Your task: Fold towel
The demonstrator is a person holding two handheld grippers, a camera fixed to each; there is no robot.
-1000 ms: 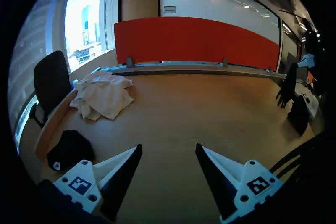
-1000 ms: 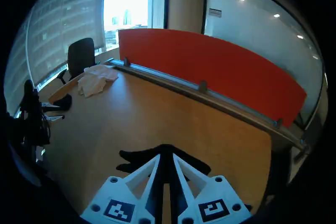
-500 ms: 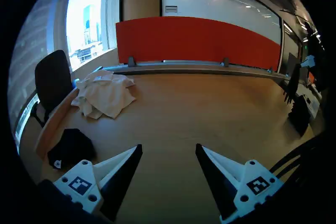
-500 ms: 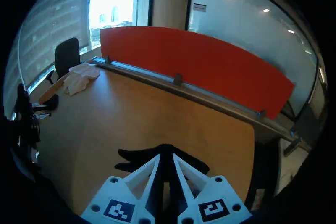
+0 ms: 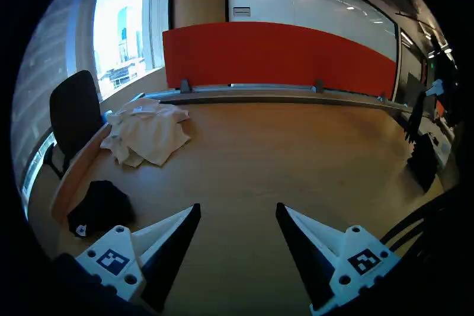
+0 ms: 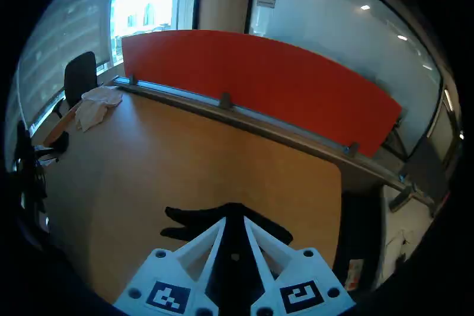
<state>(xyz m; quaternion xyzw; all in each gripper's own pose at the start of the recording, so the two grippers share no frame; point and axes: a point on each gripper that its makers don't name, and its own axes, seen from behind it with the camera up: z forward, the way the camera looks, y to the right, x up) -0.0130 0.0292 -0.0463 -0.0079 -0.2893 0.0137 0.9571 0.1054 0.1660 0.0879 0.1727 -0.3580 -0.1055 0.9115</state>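
Wooden surface [image 5: 249, 150], office bkgd.: left gripper [image 5: 237, 206] spread wide over the wood, prob. ready to take an edge; right gripper [image 6: 234, 221] pinching black cloth [image 6: 183, 221], prob. the towel to fold; pale towels [image 5: 148, 132] heaped at far-left corner.

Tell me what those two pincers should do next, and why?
Probably lower the right gripper so the black cloth pinched in it spreads on the bare desk. The cloth dangles unfolded, and the open left gripper holds nothing.
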